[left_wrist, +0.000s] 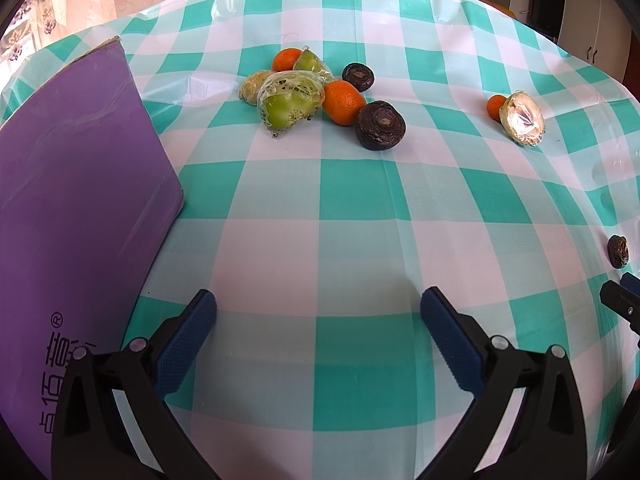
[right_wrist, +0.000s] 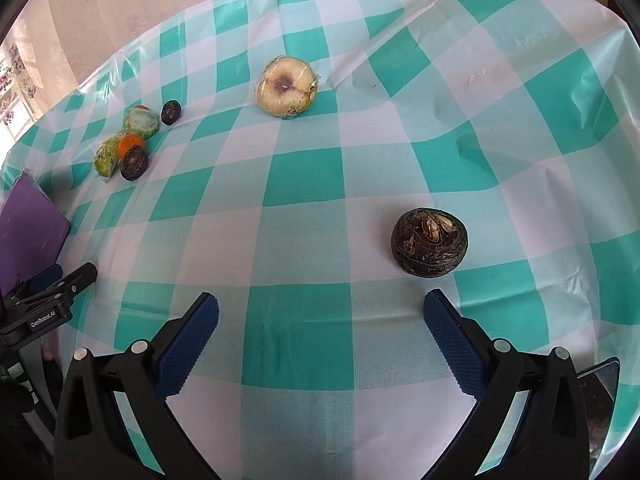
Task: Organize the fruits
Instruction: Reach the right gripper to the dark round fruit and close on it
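A cluster of fruit lies far ahead in the left wrist view: wrapped green apple pieces [left_wrist: 290, 102], two oranges [left_wrist: 343, 103], and two dark round fruits [left_wrist: 380, 125]. A wrapped apple half [left_wrist: 522, 118] with a small orange [left_wrist: 496, 107] sits to the right. My left gripper [left_wrist: 318, 306] is open and empty above the cloth. My right gripper [right_wrist: 320, 308] is open and empty; a dark round fruit [right_wrist: 429, 242] lies just ahead to its right. The wrapped apple half [right_wrist: 287, 88] lies farther off, and the cluster [right_wrist: 128, 148] at the far left.
A purple box [left_wrist: 76, 184] stands at the left, close to my left gripper; it shows in the right wrist view [right_wrist: 30, 228]. The table has a teal and white checked cloth [left_wrist: 320, 192]. A dark phone-like object [right_wrist: 600, 392] lies at the lower right.
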The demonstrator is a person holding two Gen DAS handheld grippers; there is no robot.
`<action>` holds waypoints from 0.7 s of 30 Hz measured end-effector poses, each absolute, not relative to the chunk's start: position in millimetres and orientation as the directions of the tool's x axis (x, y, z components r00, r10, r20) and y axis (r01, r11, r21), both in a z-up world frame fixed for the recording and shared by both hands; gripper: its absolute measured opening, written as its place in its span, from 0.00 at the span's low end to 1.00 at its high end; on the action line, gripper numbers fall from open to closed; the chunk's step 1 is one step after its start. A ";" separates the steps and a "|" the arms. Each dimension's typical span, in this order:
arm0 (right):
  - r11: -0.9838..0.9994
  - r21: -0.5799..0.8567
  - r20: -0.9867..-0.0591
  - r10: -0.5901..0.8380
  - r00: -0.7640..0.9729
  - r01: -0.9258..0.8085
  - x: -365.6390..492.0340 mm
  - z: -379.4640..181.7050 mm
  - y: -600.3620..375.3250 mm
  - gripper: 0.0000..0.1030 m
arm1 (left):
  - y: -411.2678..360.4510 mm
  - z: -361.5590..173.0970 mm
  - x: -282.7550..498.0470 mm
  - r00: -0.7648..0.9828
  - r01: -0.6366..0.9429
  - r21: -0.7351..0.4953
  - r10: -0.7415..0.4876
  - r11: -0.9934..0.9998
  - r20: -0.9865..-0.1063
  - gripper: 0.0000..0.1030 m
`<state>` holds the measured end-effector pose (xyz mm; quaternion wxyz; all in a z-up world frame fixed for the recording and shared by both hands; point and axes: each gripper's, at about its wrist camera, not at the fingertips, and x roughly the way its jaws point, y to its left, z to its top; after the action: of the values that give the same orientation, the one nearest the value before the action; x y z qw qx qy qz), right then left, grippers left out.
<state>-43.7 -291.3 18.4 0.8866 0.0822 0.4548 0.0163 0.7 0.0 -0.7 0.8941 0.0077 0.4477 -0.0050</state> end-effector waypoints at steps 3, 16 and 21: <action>0.955 0.290 -0.773 0.201 0.602 0.054 -37.5 18.8 -311.2 0.96 | -0.1 -0.7 0.8 0.599 0.016 0.009 -0.002 1.000 -0.801 0.99; 0.962 0.202 -0.738 0.025 0.674 0.185 -23.0 24.4 -338.3 0.80 | -0.4 -0.7 0.6 0.599 0.016 0.010 -0.001 1.000 -0.801 0.99; 0.972 0.064 -0.767 -0.096 0.635 0.225 -7.8 20.9 -331.3 0.67 | 0.4 -1.0 0.7 0.599 0.016 0.008 -0.003 1.000 -0.801 0.99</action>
<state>-7.8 -331.3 20.9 0.9009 0.0771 0.4178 -0.0892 0.7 0.4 -1.0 0.8942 0.0072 0.4477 -0.0052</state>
